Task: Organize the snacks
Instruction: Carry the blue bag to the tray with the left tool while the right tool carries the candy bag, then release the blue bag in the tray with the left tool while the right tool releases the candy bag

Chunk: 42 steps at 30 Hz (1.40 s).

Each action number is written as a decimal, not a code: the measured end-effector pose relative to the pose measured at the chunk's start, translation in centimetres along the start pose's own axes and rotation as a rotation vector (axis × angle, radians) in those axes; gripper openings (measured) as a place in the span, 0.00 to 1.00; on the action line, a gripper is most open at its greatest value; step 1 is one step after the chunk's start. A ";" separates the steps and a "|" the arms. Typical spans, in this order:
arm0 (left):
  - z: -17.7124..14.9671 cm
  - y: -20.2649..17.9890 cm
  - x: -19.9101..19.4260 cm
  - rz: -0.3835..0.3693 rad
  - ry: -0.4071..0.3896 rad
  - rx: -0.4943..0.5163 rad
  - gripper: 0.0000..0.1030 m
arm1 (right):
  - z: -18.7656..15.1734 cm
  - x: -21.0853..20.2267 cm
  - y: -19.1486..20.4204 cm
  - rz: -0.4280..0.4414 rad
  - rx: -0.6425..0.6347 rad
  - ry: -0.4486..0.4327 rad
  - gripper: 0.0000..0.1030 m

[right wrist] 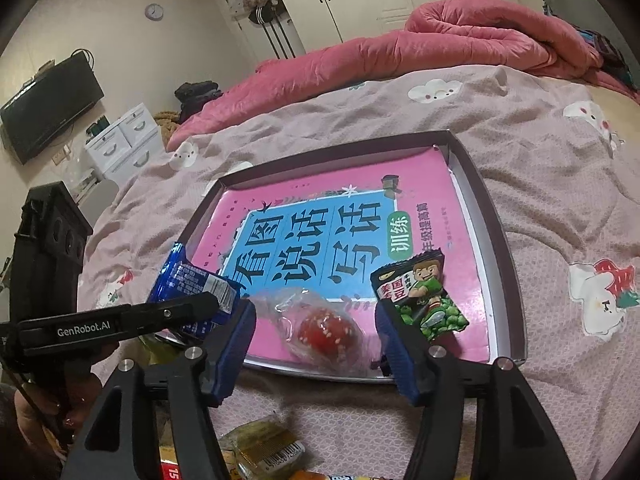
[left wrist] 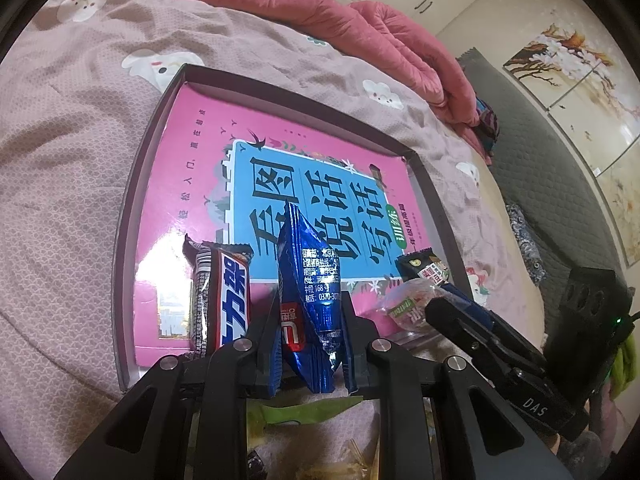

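A shallow box (left wrist: 132, 184) with a pink and blue printed floor lies on the bed; it also shows in the right wrist view (right wrist: 500, 216). My left gripper (left wrist: 308, 320) is shut on a blue snack packet (left wrist: 316, 280), held upright over the box's near edge; the packet also shows in the right wrist view (right wrist: 192, 284). A Snickers-style bar (left wrist: 224, 300) lies in the box beside it. My right gripper (right wrist: 316, 320) is open, its jaws either side of a clear-wrapped red candy (right wrist: 324, 332) in the box. A green pea packet (right wrist: 424, 296) lies to its right.
A pink quilt (right wrist: 460, 36) is bunched at the far side of the bed. More loose snacks lie on the bedspread below the grippers (right wrist: 260, 444). A TV (right wrist: 48, 108) and white drawers (right wrist: 124, 140) stand at the left wall.
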<state>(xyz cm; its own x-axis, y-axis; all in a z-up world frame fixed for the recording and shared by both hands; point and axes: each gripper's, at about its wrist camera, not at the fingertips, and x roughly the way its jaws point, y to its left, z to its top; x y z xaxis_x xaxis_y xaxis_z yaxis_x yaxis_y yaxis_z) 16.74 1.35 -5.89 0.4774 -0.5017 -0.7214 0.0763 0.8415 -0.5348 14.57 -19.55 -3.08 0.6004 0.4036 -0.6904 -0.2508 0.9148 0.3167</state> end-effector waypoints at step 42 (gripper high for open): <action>0.4 -0.8 -3.0 0.016 -0.042 0.013 0.59 | 0.3 -0.9 -1.3 -0.021 0.057 -0.041 0.62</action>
<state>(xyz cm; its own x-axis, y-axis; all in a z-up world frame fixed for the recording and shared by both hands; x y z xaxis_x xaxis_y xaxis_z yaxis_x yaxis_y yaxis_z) 15.56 2.27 -3.18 0.5152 -0.4793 -0.7106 0.0793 0.8521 -0.5173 14.63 -21.14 -2.70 0.6362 0.3826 -0.6700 -0.1949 0.9199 0.3403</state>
